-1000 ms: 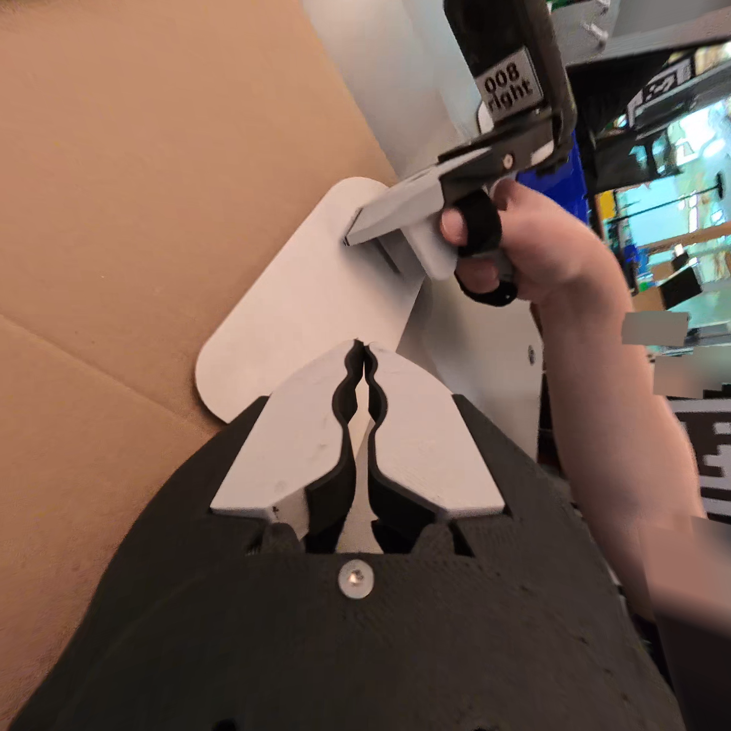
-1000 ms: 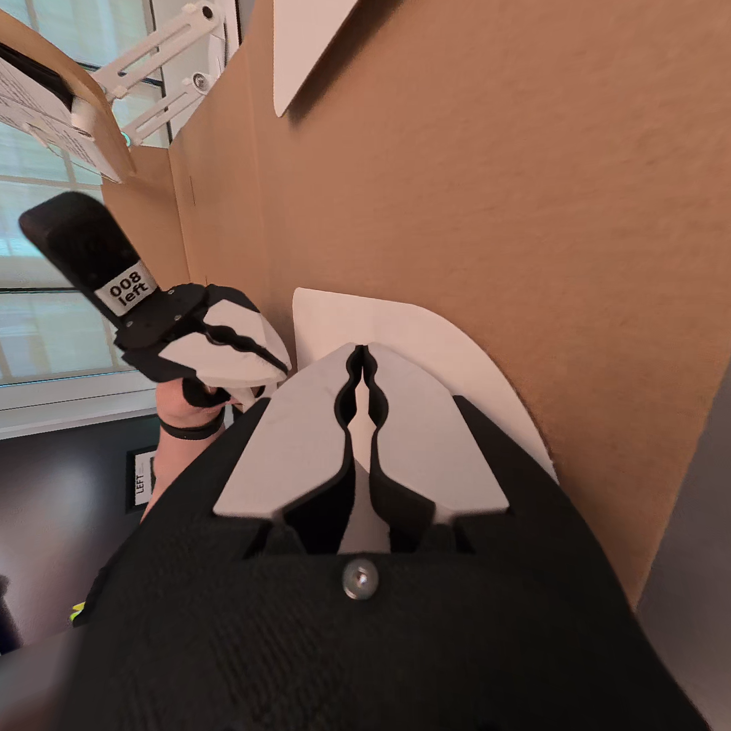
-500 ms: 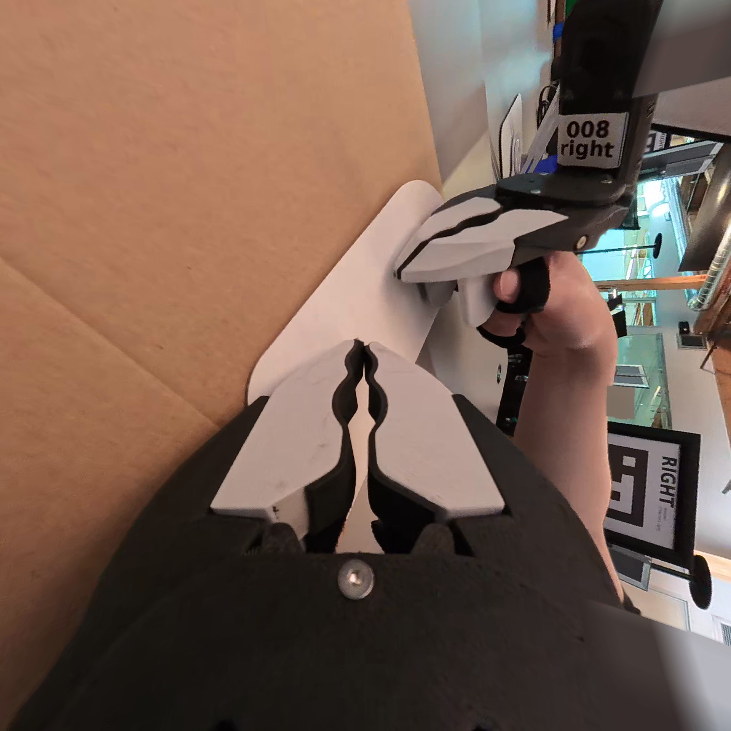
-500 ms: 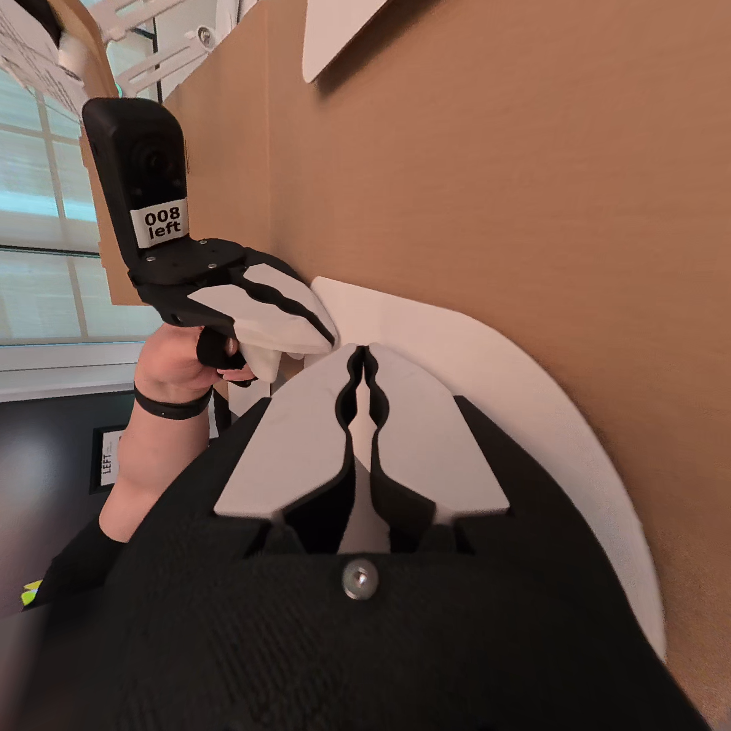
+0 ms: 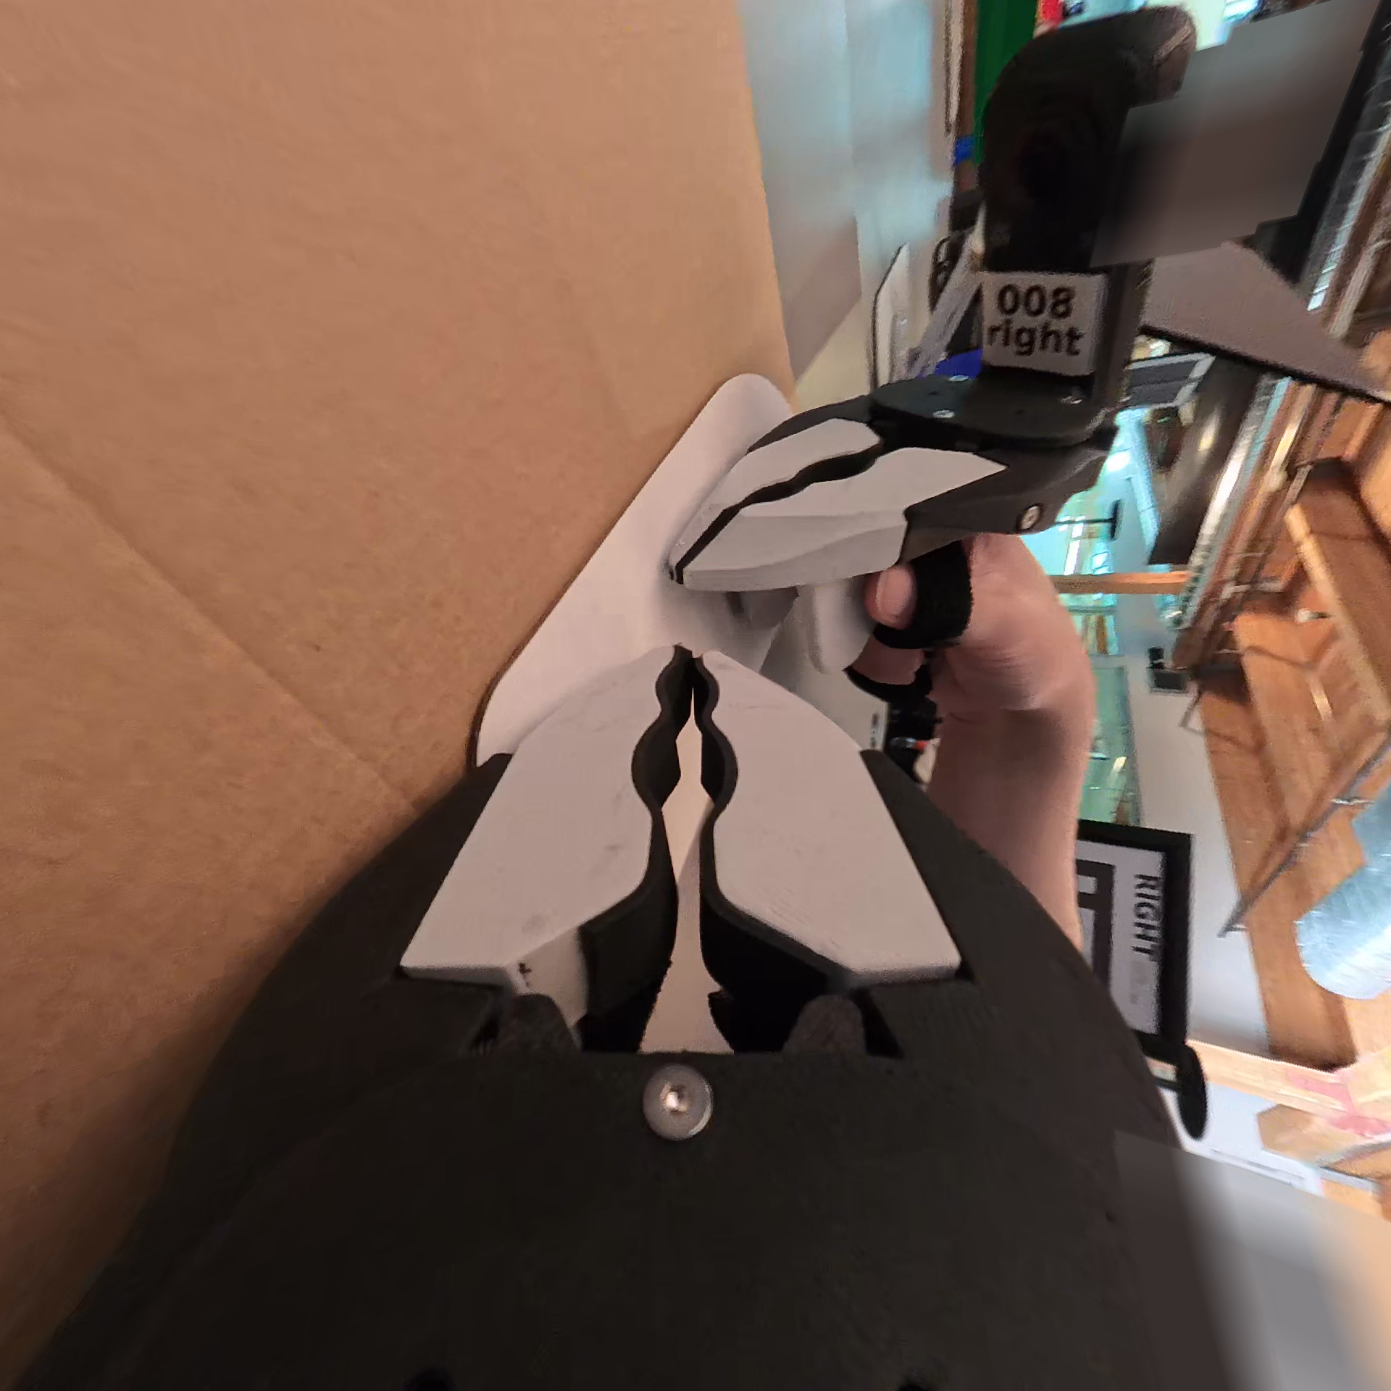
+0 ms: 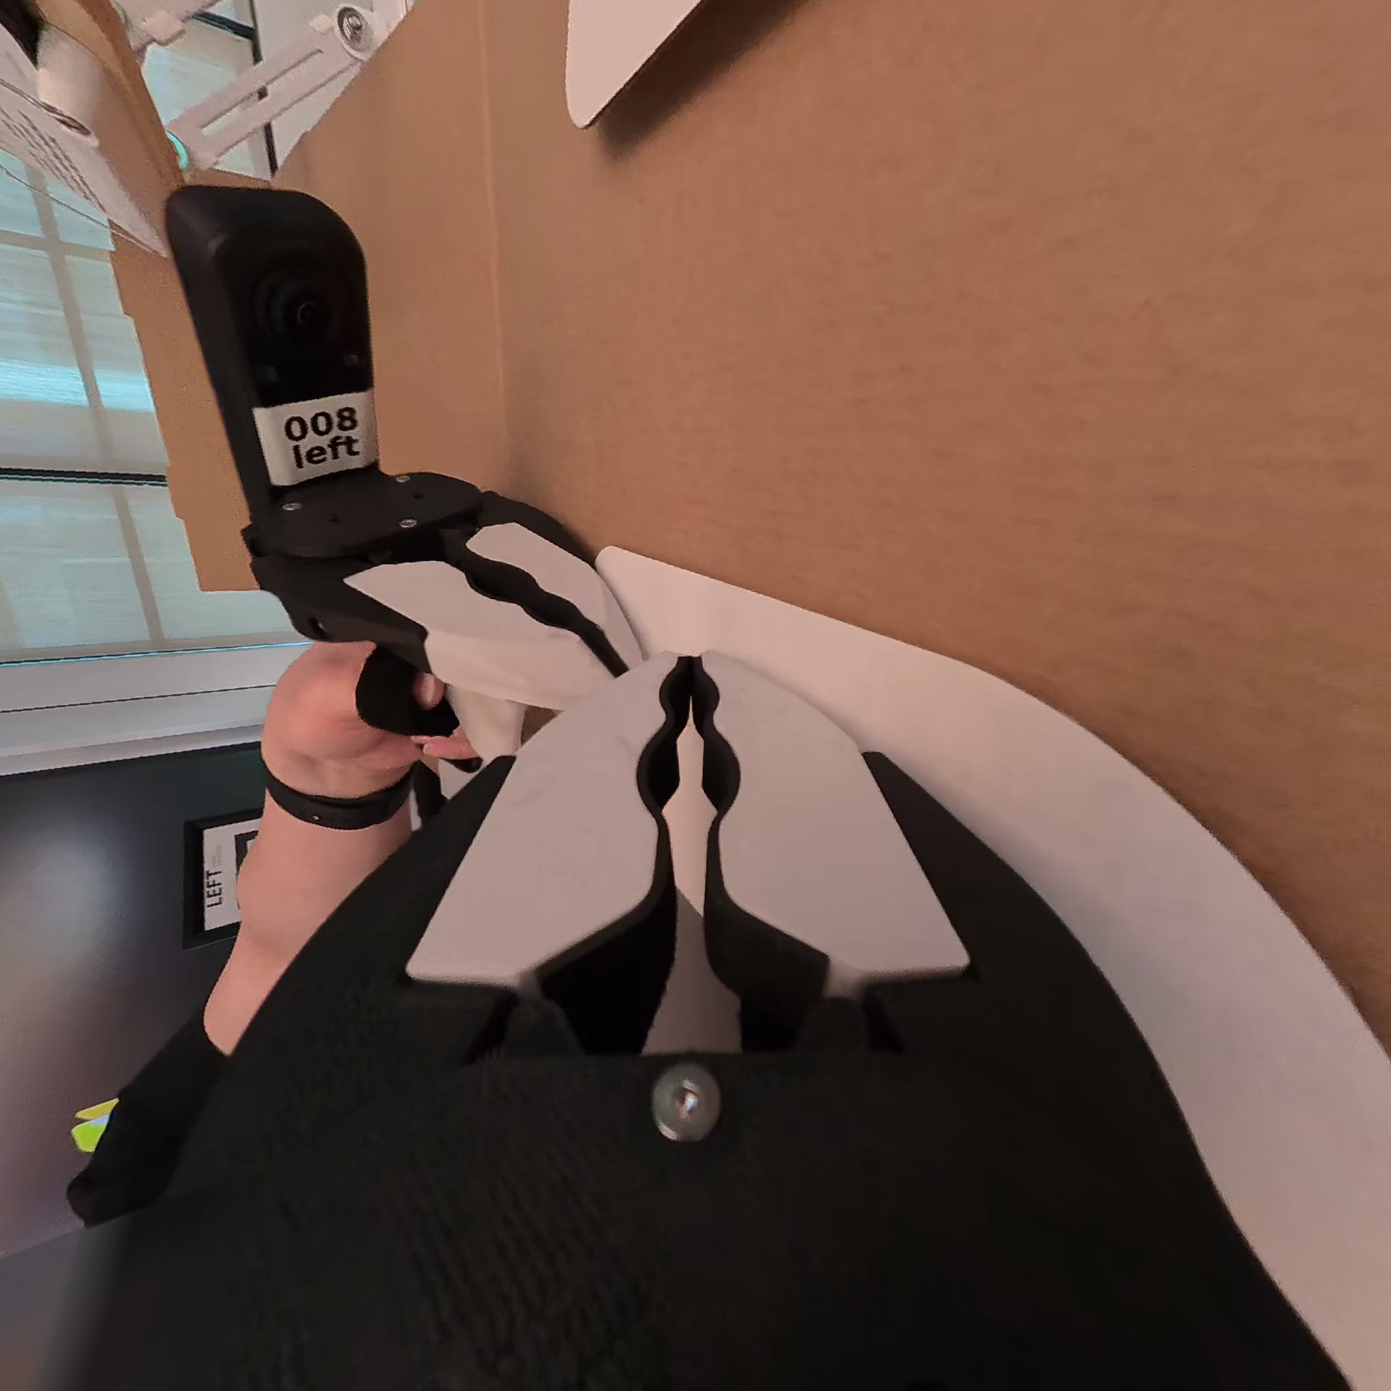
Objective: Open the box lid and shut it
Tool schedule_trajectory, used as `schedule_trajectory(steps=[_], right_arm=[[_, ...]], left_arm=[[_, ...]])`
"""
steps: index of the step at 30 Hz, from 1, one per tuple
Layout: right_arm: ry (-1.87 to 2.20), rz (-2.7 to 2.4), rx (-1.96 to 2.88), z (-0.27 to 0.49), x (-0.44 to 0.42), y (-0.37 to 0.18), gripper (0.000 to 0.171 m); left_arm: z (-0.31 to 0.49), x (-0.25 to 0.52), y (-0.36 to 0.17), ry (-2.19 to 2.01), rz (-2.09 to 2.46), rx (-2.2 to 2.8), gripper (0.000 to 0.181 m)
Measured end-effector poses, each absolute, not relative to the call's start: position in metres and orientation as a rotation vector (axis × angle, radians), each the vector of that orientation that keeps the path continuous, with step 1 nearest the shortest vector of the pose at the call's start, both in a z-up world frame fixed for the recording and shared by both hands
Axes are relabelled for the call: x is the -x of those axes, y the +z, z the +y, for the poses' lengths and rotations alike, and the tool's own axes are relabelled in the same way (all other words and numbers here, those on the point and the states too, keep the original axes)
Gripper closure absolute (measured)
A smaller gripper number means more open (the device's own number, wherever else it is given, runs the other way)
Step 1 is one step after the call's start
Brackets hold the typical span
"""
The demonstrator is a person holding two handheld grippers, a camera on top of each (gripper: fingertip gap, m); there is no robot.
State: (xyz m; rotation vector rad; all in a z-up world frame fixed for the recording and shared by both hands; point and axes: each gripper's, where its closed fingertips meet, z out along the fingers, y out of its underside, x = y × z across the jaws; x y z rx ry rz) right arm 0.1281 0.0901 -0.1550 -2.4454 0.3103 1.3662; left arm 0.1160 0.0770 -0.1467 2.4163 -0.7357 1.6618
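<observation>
The box lid is a brown cardboard panel (image 5: 339, 376) with a white rounded tab (image 5: 602, 625) on its edge. It also shows in the right wrist view as the panel (image 6: 978, 339) and the tab (image 6: 1091, 813). My left gripper (image 5: 691, 662) is shut on the tab, which runs between its jaws. My right gripper (image 6: 691, 666) is shut on the same tab close beside it. The right gripper (image 5: 677, 570) appears in the left wrist view just above my left one. The left gripper (image 6: 613, 651) appears in the right wrist view, its tips partly hidden.
A second white tab (image 6: 625, 60) sticks out near the lid's far edge. A person's hands hold both grippers. Beyond the lid are a framed black-and-white sign (image 5: 1362, 941), wooden furniture (image 5: 1295, 602), a window (image 6: 68, 451) and a white bracket (image 6: 248, 98).
Both grippers stay shut on the white tab. The two grippers have drawn closer together, and the lid and the background have swung in both views.
</observation>
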Motion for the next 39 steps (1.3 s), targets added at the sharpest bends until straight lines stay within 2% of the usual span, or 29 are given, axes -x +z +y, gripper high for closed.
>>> schedule_trajectory(steps=[5, 12, 19, 29, 34, 39], right_arm=[[1.384, 0.301, 2.428, 0.09, -0.128, -0.152, 0.171], [1.365, 0.271, 2.467, 0.083, -0.131, -0.154, 0.171], [1.332, 0.412, 2.37, 0.084, -0.166, -0.155, 0.171], [1.37, 0.526, 2.318, 0.046, -0.221, -0.155, 0.17], [1.326, 0.432, 2.337, 0.038, -0.214, -0.151, 0.171], [1.449, 0.277, 2.395, 0.02, -0.18, -0.146, 0.171]], left_arm=[[0.086, -0.117, -0.149, 1.693, -0.616, -2.471, 0.181], [0.084, -0.117, -0.156, 1.505, -0.763, -2.603, 0.181], [0.085, -0.117, -0.153, 1.612, -0.662, -2.547, 0.181], [0.085, -0.116, -0.154, 1.586, -0.709, -2.569, 0.181], [0.085, -0.116, -0.154, 1.588, -0.712, -2.576, 0.181], [0.084, -0.116, -0.154, 1.577, -0.717, -2.576, 0.181]])
